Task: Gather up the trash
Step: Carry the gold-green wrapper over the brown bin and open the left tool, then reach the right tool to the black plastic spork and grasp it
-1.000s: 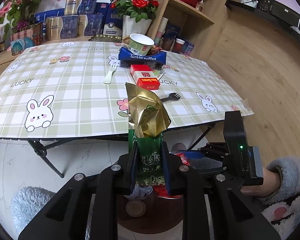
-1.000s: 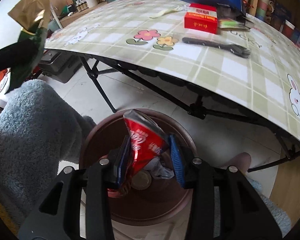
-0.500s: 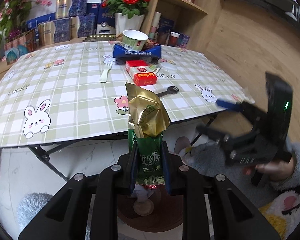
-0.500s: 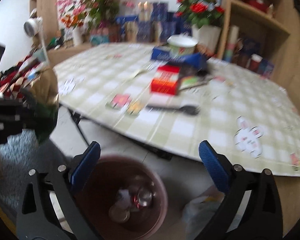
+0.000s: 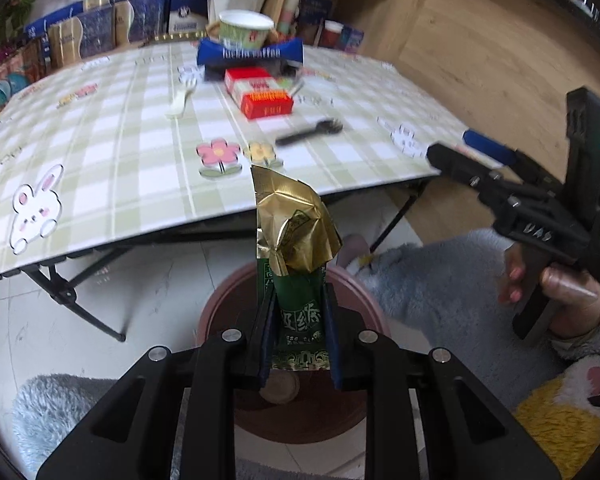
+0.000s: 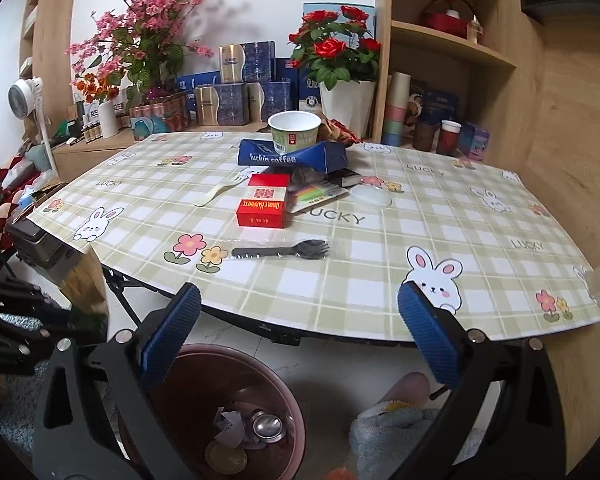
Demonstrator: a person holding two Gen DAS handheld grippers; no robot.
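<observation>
Right gripper (image 6: pixel 298 336) risen, jaws just spread, empty; left gripper (image 5: pixel 298 338) pinching wrapper (image 5: pixel 296 248) above bin rim (image 5: pixel 220 300).

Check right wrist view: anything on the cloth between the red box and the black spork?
Nothing. In the right wrist view, only bare checked tablecloth lies between the red box and the black spork.

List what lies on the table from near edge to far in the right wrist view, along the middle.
Black spork → red box → blue luckin coffee bag → green paper cup → white pot of red roses.
</observation>
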